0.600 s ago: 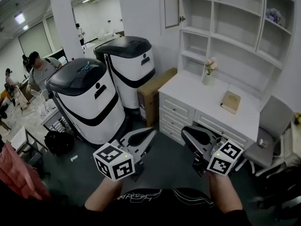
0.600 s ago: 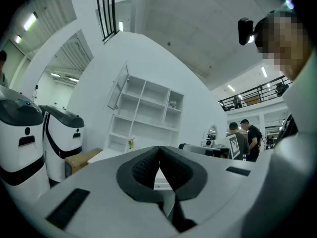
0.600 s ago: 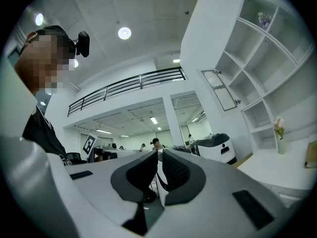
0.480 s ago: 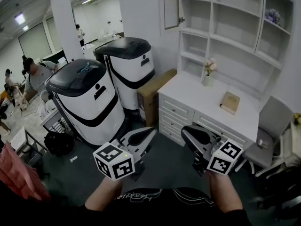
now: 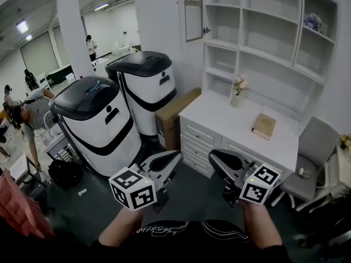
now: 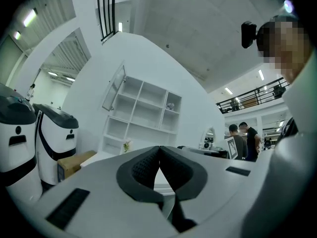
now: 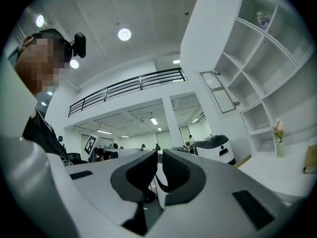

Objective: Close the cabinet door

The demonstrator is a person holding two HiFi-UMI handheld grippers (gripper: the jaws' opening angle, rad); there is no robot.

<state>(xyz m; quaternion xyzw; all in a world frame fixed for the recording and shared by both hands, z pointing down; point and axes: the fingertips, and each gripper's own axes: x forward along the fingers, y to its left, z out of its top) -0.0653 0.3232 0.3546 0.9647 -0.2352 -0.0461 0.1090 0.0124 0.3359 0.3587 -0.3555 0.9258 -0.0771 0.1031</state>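
While cabinet door (image 5: 193, 11) gapes (white), shelves (image 5: 267, 37) beside.

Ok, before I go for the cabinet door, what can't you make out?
- Cabinet door: top cut off by the head view's upper edge; tiny in both gripper views.
- Door knob: too small to tell its shape.
- Book: cover print too small, head view.
- Desk front: partly hidden behind the right gripper, head view.

Left claw (image 6: 159, 148) closed, right claw (image 7: 160, 152) ajar.
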